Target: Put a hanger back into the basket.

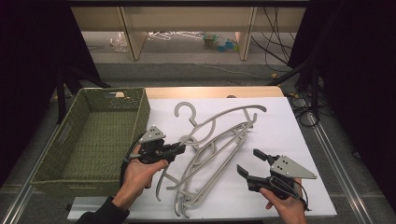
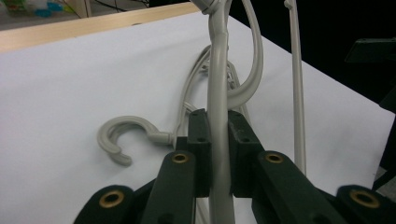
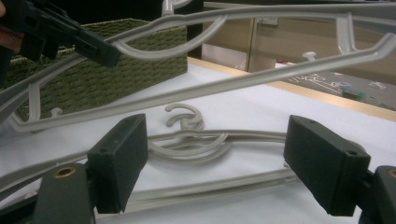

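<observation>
A: How far along?
B: Left gripper (image 1: 181, 148) pinches one hanger (image 1: 219, 122) at frame centre, lifted off the pile; basket (image 1: 74, 140) at left empty
A: Right gripper (image 1: 246, 164)?
B: Spread, holding nothing

Two grey plastic clothes hangers (image 1: 219, 144) are visible for certain, one raised and one lying flat on the white table (image 1: 299, 140); the tangled pile may hold more. One green woven rectangular basket (image 1: 93, 135) stands at the table's left edge.
</observation>
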A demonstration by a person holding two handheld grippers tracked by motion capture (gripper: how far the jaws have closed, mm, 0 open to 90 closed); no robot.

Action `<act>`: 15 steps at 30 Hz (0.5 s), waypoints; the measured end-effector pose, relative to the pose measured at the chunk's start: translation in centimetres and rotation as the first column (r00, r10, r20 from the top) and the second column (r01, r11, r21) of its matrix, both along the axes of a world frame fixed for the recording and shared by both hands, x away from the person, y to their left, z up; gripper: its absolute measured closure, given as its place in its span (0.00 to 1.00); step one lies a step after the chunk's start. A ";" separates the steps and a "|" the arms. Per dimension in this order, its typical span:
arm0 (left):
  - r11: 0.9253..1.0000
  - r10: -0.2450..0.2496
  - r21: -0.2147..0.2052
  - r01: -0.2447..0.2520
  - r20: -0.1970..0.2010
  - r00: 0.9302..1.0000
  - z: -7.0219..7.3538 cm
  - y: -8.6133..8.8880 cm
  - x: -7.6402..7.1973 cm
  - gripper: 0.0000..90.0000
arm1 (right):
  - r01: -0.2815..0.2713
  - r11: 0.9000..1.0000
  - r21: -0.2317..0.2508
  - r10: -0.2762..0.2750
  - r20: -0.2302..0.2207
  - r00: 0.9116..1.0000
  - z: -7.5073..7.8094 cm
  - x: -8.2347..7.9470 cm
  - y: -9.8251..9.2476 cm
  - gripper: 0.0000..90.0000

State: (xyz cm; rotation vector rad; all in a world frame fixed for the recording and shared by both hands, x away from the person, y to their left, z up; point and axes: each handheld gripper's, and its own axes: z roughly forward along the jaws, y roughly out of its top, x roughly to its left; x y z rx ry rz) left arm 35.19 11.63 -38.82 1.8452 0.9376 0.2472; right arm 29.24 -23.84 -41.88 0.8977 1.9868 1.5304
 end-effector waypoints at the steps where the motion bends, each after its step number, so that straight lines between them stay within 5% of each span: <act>1: 1.000 0.003 0.008 -0.003 0.008 1.000 0.2 0.1 0.0 0.90 | -0.001 1.000 0.001 0.001 0.001 1.000 0.0 0.0 0.0 0.25; 13: 1.000 0.027 0.001 -0.027 0.062 0.998 2.9 2.3 0.8 0.90 | 0.017 1.000 -0.002 -0.017 -0.003 1.000 -0.2 0.1 0.0 0.24; 14: 0.973 -0.044 0.229 -0.029 0.308 0.950 3.8 4.4 2.6 0.90 | 0.014 1.000 -0.001 -0.014 -0.003 1.000 -0.2 0.1 0.0 0.24; 15: 0.985 -0.073 0.173 0.027 0.263 0.962 3.9 4.3 2.5 0.90 | 0.014 1.000 0.000 -0.014 -0.006 1.000 -0.2 0.1 0.0 0.24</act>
